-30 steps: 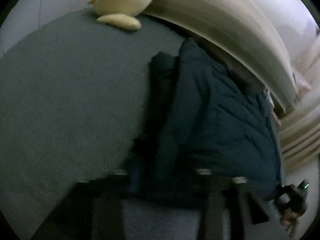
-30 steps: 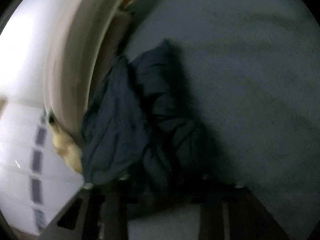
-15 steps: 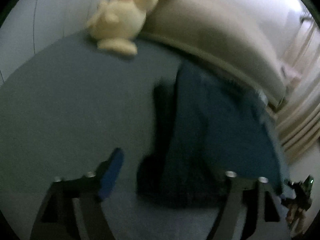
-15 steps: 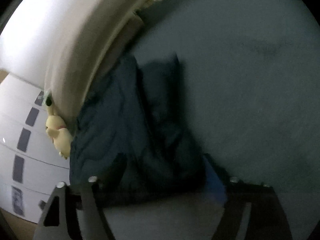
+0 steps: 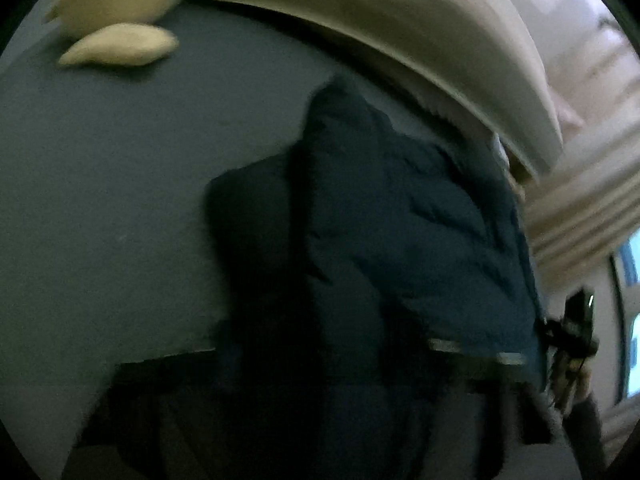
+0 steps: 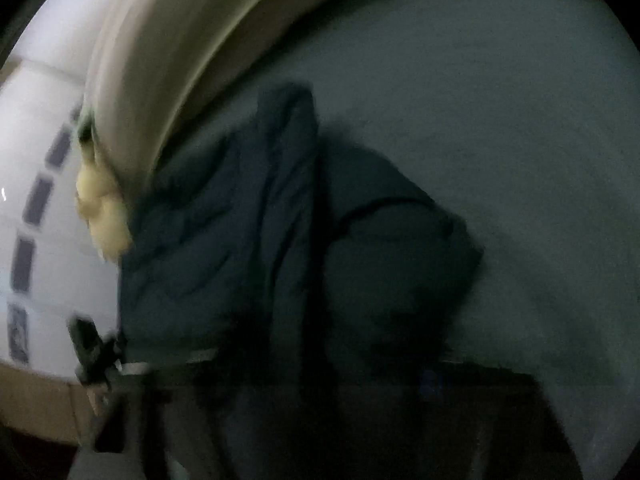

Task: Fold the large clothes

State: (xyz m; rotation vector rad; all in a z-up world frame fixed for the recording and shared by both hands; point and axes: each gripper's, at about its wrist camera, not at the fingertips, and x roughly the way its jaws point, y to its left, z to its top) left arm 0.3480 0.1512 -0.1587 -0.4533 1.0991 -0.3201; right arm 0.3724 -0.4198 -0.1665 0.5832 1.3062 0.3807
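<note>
Left wrist view: a dark navy quilted jacket [image 5: 420,232] lies folded lengthwise on a grey-blue bed sheet [image 5: 112,184], close to the padded cream headboard [image 5: 420,40] that curves across the top. The jacket's puffy right half shows stitched diagonal quilting and catches some light; its left half is a darker, narrower flap lying flat against the sheet. The near end of the garment runs down into deep shadow at the bottom of the frame, where the left gripper [image 5: 320,360] sits. Its jaws are closing with the jacket's near edge between them, but the picture is too dark and blurred to tell whether the pads press on the cloth. A pale yellow plush toy [image 5: 120,48] lies on the sheet at the upper left. At the far right edge, the right gripper [image 5: 572,344] appears as a small dark shape held by a hand.

Right wrist view: the same jacket [image 6: 248,240] fills the centre, bunched in soft folds, with its quilted panel toward the headboard [image 6: 168,60] on the left and a smoother, rounded panel toward the open sheet [image 6: 500,120] on the right. The plush toy [image 6: 104,216] peeks out beside the headboard. The right gripper [image 6: 320,376] is closing over the jacket's near edge; whether it grips is hidden in shadow. The left gripper [image 6: 96,356] shows at the lower left.
</note>
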